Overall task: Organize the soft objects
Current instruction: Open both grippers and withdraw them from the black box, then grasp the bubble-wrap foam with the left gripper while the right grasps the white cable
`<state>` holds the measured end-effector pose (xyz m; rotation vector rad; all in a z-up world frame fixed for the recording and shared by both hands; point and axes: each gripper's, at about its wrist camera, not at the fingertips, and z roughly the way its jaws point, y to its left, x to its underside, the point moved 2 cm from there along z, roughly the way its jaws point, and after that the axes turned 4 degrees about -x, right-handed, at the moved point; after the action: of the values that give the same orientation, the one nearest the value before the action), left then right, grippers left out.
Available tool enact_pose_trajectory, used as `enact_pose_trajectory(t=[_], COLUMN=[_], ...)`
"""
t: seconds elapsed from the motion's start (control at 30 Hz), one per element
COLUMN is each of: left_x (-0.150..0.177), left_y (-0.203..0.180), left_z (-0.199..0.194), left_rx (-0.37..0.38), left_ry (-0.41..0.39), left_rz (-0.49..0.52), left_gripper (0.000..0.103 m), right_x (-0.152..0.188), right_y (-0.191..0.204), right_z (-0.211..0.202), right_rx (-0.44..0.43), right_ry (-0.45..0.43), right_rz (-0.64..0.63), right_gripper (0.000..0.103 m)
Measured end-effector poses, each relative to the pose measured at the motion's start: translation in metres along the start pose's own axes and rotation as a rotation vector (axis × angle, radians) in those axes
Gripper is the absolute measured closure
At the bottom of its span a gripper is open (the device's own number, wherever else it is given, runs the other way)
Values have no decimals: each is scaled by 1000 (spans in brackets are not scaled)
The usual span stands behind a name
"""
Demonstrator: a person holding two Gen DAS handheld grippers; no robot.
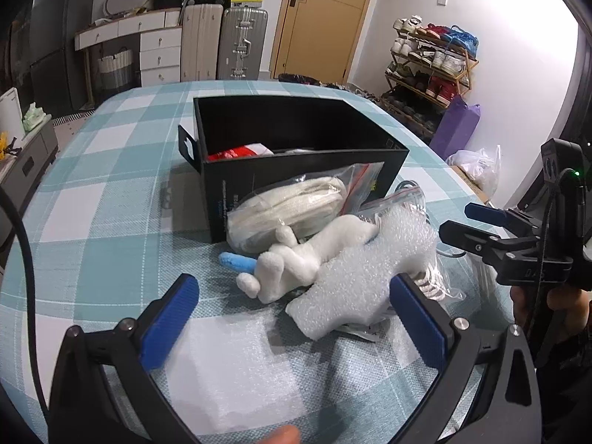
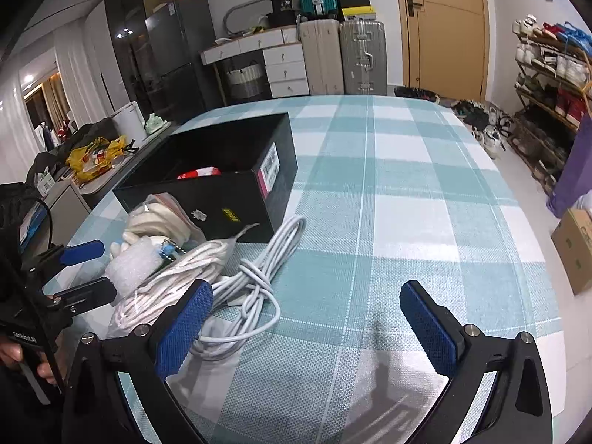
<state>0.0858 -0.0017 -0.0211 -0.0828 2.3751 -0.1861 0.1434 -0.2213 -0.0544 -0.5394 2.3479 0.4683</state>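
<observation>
1. My left gripper (image 1: 294,323) is spread wide with nothing between its blue pads, poised just short of the white foam wrap sheet (image 1: 360,281). My right gripper (image 2: 307,327) is equally released and empty, hanging over bare teal-and-white checked tablecloth (image 2: 407,185), with the coiled white cable (image 2: 255,285) just beside its left pad.
2. The soft things lie heaped against the near wall of the open black cardboard box (image 1: 296,140): the foam sheet in front, a white plush toy with a blue part (image 1: 292,259) touching it, and behind them a clear zip bag of cream fabric (image 1: 292,207) leaning on the box.
3. I judge the foam very light and springy; it would crush and slide, so I'd pinch it across its narrow near end.
4. The plush looks limp and light; its thick body seems the safest hold, not a limb.
5. The bag film is likely slippery; I'd squeeze through it into the fabric bulk.
6. Something red and white (image 1: 240,152) already sits inside the box.
7. The box bears a pink barcode label (image 2: 270,170) and a small yellow sticker (image 2: 229,215); neither is legible.
</observation>
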Motion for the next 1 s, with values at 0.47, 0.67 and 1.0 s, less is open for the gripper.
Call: enact_pose_trajectory(t=[0.47, 0.67, 1.0], left_x=[3, 5, 7], left_y=[-8, -14, -15], left_z=[3, -5, -9], left_rx=[45, 84, 103], left_ry=[29, -2, 13], left_rz=[9, 51, 69], left_gripper=[6, 29, 35], right_x=[0, 0, 0], right_y=[-6, -6, -5], right_z=[4, 3, 1], right_rx=[27, 27, 24], right_ry=[7, 3, -3], right_rz=[27, 23, 20], right_gripper=[0, 0, 0])
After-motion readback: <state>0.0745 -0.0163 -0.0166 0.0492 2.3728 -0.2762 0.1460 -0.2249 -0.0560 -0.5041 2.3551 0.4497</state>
